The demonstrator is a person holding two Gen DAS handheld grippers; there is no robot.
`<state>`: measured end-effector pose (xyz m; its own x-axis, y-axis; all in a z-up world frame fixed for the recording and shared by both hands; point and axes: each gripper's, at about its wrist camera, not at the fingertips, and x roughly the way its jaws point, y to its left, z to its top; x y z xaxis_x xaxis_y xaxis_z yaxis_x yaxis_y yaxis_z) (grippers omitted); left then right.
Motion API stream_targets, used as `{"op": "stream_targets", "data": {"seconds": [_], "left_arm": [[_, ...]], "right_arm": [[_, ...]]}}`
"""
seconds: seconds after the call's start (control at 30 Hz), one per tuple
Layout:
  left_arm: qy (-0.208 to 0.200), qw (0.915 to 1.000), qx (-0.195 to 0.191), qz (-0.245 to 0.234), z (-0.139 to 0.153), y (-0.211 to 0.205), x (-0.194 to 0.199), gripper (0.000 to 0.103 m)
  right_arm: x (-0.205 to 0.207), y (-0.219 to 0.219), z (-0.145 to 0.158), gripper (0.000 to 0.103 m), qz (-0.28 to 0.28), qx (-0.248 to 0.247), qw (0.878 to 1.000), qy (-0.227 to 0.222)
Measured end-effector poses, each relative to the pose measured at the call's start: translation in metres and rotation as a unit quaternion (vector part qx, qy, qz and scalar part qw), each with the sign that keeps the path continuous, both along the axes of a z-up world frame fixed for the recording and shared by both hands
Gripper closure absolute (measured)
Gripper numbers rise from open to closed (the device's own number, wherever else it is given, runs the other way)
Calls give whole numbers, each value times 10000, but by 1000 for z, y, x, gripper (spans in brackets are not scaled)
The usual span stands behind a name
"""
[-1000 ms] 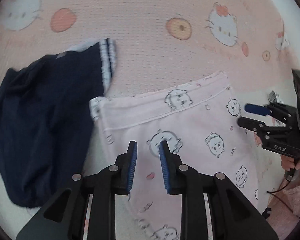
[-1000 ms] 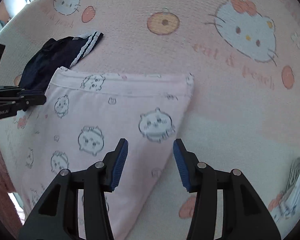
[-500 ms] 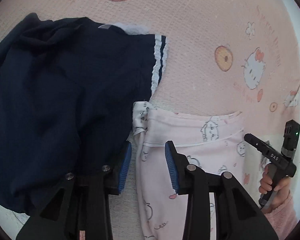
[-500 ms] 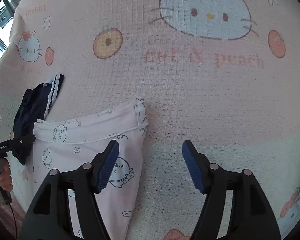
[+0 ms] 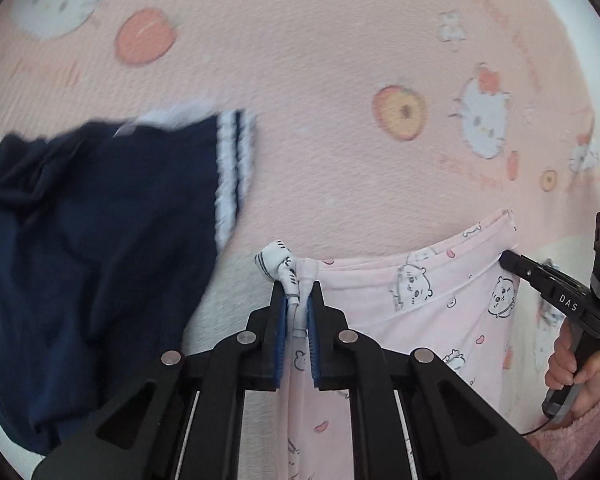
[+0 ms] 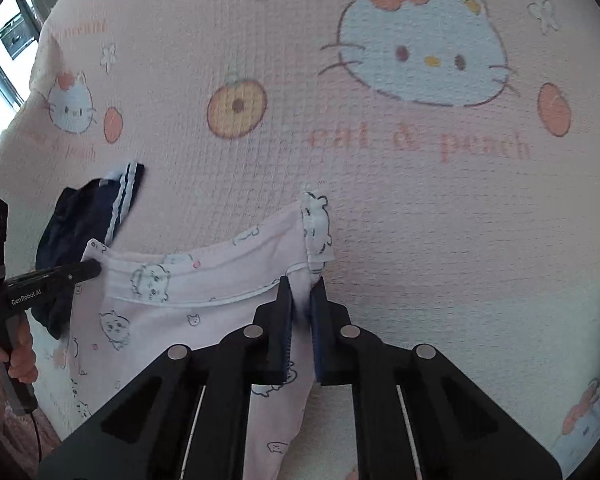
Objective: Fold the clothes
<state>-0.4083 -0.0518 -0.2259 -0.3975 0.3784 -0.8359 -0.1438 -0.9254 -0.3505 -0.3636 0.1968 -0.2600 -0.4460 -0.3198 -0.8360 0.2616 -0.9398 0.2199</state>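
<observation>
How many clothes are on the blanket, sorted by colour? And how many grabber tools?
Pink clothes: 1, the pink pants with little animals
Dark blue clothes: 1, the navy garment with white stripes
Grabber tools: 2, the left gripper and the right gripper, each pinching a top corner of the pink pants
Total: 4

Pink printed pants and a navy garment on the bed

The pale pink pants (image 5: 432,312), printed with small cartoon animals, lie with the waistband stretched across, its two corners bunched and lifted off the pink cartoon-cat bedspread (image 5: 340,80). The navy garment (image 5: 92,248), with a white-striped cuff, lies crumpled just beside the pants' left corner.
</observation>
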Motion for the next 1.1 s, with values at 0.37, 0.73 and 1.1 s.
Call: {"op": "stream_targets", "data": {"seconds": [0.37, 0.73, 1.1], "left_arm": [[-85, 9979, -493, -413, -43, 33, -44, 80], [-530, 9832, -1421, -1018, 6, 40, 133, 70], [-630, 9790, -1882, -463, -35, 2, 269, 53]], "right_arm": [[-34, 65, -16, 87, -645, 1120, 9880, -843], [125, 52, 43, 61, -586, 296, 9950, -752], [265, 10, -18, 61, 153, 554, 9900, -1289]]}}
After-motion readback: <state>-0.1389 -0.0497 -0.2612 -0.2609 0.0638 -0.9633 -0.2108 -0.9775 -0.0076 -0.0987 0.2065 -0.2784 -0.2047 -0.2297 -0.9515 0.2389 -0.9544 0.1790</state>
